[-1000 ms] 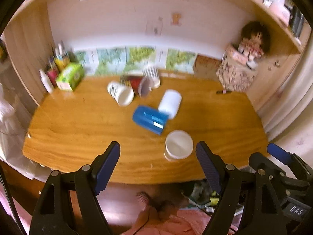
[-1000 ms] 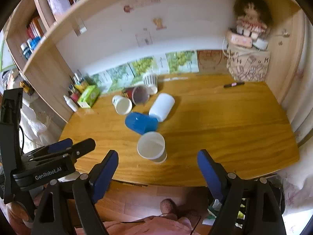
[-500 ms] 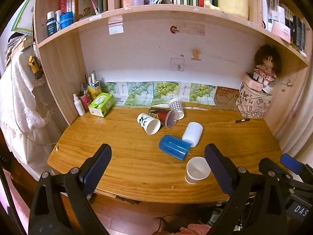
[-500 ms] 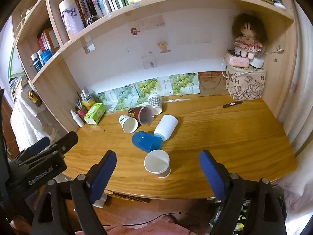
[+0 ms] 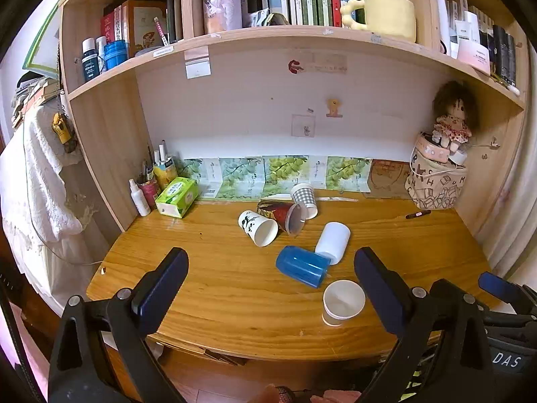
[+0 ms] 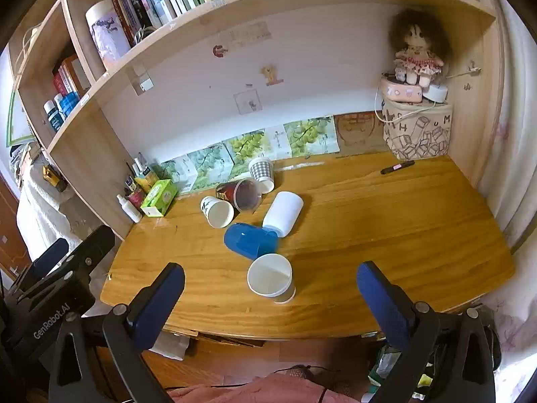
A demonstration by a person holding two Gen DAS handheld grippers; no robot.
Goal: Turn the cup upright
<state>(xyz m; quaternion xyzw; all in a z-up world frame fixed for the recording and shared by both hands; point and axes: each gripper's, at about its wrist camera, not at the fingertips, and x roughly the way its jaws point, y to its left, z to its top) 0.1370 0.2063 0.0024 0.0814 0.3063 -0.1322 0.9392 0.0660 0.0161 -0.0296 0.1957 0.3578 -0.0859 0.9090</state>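
Both grippers pulled back from the desk [image 6: 386, 235] in the last second, left gripper [image 5: 268, 285] and right gripper [image 6: 270, 297] spread wide, empty. Nearest paper cup [image 6: 270, 278] stands upright. Beyond: blue plastic cup [image 6: 250, 239], white cup [image 6: 283, 213], patterned cup [image 6: 216, 211], red cup [image 6: 240, 194], all smooth cylinders on their sides, left to flip.

On my bench a white paper cup [image 6: 269, 277] stands upright, mouth up, nearest me. At its 11 o'clock a blue cup [image 6: 250, 240] lies on its side, touching a white cup [image 6: 283, 213] lying on its side at 12 o'clock.
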